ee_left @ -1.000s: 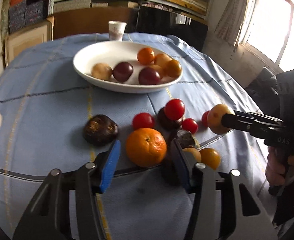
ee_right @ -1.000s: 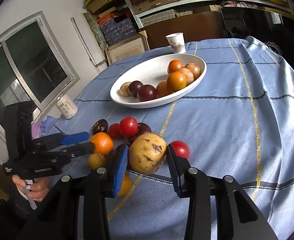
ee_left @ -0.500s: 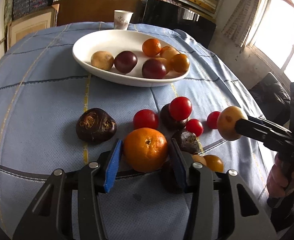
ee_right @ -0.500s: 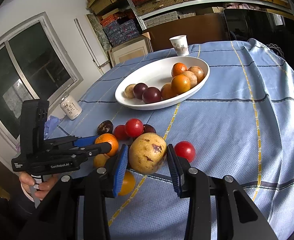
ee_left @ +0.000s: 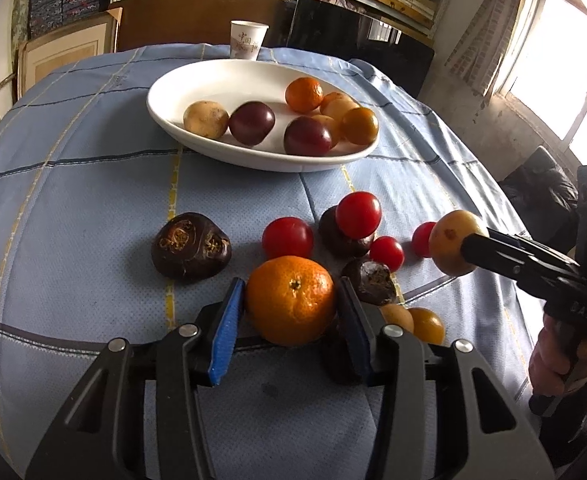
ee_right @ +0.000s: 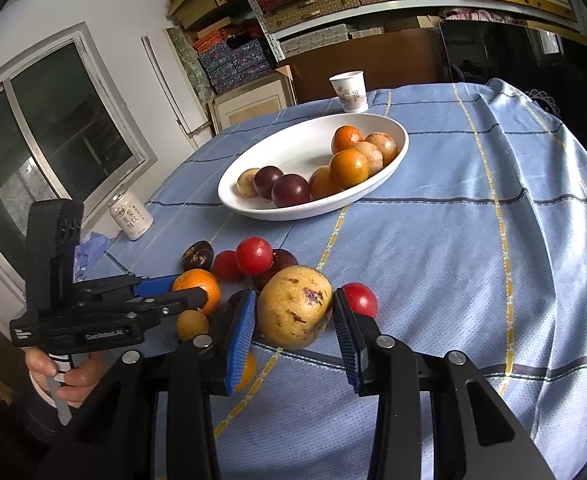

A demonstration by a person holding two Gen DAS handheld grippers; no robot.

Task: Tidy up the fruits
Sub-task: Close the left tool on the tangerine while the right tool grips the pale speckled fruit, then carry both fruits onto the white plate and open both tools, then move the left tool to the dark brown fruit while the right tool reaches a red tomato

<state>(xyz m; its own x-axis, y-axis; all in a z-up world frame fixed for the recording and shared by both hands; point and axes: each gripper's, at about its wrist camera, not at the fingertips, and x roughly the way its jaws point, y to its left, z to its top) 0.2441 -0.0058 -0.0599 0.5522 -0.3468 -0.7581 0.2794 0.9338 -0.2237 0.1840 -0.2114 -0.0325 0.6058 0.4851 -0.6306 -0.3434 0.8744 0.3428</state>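
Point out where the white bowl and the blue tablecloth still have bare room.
The white oval bowl is bare along its far side, toward the white paper cup; its fruit crowds the near right. The blue checked tablecloth lies bare right of the bowl and between the bowl and the loose fruit. Crowded: the red tomatoes and dark fruits near both grippers.

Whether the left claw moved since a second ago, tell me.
Yes: the left claw slid forward around the still orange, jaws just closing on it.

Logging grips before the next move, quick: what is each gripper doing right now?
Left gripper: its jaws have just been closing, pads now against the orange.
Right gripper: closed on the yellow speckled fruit.
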